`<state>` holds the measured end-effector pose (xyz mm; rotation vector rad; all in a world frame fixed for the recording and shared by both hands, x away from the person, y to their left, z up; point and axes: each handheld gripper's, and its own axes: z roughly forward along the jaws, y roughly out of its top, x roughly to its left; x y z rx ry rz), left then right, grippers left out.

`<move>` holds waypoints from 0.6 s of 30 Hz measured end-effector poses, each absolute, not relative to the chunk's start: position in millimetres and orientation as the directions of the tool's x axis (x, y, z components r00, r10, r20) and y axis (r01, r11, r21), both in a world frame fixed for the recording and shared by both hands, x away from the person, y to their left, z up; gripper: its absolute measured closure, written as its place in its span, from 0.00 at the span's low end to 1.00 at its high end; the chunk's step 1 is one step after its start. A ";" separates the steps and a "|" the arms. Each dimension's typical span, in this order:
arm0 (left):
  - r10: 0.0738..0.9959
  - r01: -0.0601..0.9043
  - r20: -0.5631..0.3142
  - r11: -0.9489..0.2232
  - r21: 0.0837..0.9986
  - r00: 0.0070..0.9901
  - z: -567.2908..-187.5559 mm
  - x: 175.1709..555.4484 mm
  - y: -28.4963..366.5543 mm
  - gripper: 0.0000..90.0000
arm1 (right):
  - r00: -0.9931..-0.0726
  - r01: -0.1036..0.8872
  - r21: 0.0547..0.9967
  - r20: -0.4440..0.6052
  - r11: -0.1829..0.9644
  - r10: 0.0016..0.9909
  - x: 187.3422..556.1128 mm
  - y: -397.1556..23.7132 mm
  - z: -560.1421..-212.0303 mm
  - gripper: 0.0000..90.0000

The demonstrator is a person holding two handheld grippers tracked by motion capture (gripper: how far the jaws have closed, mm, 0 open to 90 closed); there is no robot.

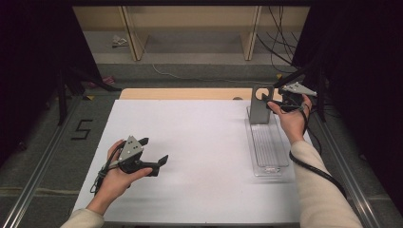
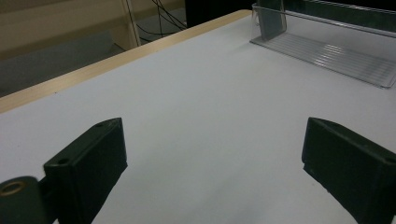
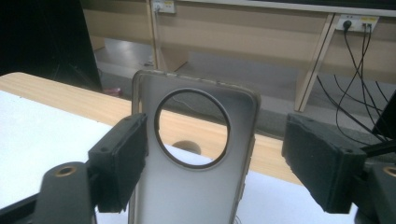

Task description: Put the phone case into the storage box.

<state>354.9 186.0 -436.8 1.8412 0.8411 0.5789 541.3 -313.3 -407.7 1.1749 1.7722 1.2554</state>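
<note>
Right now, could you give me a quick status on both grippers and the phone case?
Left gripper open, idle over table. Right gripper open, jaws astride phone case, which stands upright in clear tray. Nothing in the way.

A translucent grey phone case (image 3: 196, 158) stands at frame centre; black gripper pads (image 3: 122, 161), white table sheet (image 1: 190, 142), ribbed clear tray (image 1: 268, 147).

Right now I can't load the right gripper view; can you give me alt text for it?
A translucent grey phone case with a large round camera cutout stands upright between the open jaws of the right hand-held gripper; the left jaw is close against its edge, the right jaw stands clear. Behind it lie the white table, its wooden edge, and shelving with cables.
</note>
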 end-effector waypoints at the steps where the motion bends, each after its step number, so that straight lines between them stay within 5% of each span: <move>1: 0.764 0.291 0.019 -0.269 0.918 0.644 -436.7 354.8 186.1 0.07 | -0.378 0.293 0.946 -0.015 0.135 0.926 540.8 -313.5 -407.6 0.25; 18: 0.763 0.292 0.018 -0.268 0.918 0.646 -436.4 353.9 184.8 0.07 | -0.366 0.318 0.938 -0.011 0.136 0.931 524.5 -321.3 -405.0 0.23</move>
